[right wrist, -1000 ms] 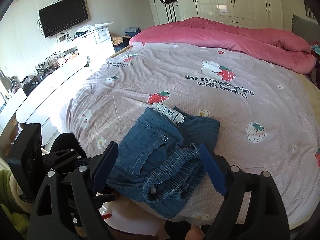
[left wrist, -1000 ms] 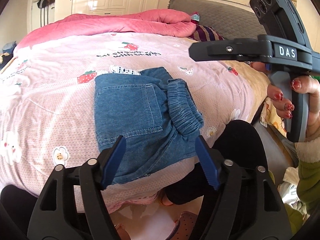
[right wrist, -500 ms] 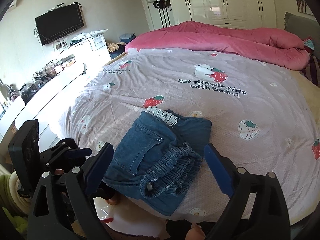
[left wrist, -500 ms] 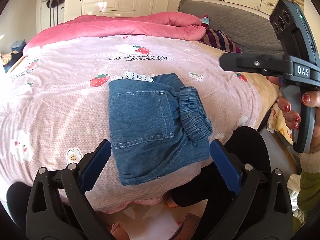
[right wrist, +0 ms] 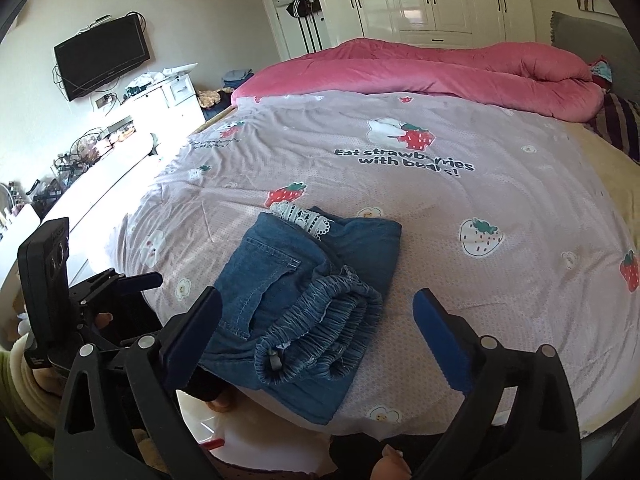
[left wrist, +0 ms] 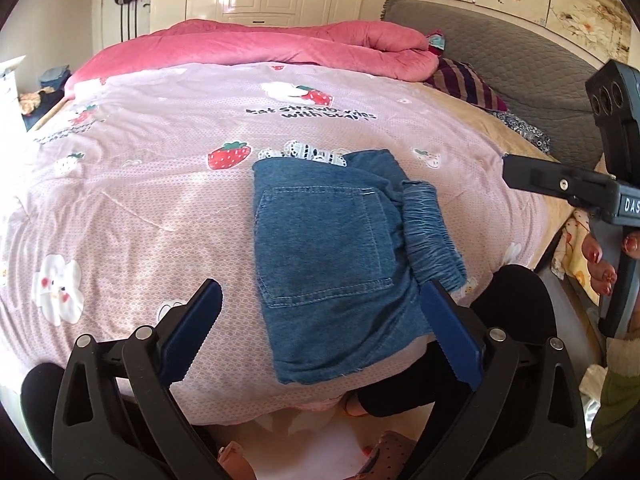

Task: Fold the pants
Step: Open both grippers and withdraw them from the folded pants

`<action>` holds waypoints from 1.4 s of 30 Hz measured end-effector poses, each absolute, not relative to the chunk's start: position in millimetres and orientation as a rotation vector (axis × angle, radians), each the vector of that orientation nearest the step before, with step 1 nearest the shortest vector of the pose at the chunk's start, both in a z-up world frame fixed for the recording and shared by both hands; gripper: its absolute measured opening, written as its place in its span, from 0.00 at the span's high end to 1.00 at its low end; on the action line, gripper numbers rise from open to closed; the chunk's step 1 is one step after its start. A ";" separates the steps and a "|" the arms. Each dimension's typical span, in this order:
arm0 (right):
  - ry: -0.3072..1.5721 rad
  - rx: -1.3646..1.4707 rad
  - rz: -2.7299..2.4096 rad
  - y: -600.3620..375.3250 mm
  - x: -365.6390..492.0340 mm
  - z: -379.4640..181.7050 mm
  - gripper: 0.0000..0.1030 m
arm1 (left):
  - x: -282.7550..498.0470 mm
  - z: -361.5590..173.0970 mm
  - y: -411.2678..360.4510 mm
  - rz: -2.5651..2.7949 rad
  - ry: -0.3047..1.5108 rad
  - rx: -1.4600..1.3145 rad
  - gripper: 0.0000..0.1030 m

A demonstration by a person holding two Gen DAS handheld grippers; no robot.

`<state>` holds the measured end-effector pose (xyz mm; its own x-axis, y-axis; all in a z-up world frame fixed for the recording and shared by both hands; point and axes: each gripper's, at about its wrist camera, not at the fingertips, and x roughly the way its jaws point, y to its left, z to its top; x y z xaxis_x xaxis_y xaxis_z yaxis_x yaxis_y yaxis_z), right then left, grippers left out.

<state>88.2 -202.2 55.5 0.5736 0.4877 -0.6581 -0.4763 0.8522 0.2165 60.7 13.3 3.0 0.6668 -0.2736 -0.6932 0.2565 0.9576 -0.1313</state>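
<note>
The bed (left wrist: pixel 160 200) serves as a flat folding surface. The pants (left wrist: pixel 336 248) lie at its near edge as a compact folded bundle, the waistband (right wrist: pixel 320 332) bunched on the right, so the folding looks finished. The left gripper (left wrist: pixel 320 316) and right gripper (right wrist: pixel 316 320) both hang above, jaws wide and empty. The bundle's underside and inner layers are hidden.
</note>
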 end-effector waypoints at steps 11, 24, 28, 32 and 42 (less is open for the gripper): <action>0.848 0.055 0.535 -206.5 98.2 19.7 0.06 | 82.2 -12.6 23.9 -0.267 0.823 -0.039 0.09; 0.954 0.154 0.569 -198.4 127.0 -27.2 0.07 | 107.0 -46.5 21.0 -0.286 0.893 -0.044 0.09; 0.978 0.177 0.620 -191.3 131.1 -32.7 0.17 | 109.0 -49.5 19.8 -0.297 0.901 -0.061 0.10; 0.984 0.170 0.605 -188.3 132.5 -33.3 0.16 | 107.3 -47.5 18.5 -0.293 0.900 -0.058 0.10; 0.813 0.045 0.519 -190.2 86.6 18.8 0.08 | 81.4 -17.8 26.3 -0.237 0.851 -0.072 0.09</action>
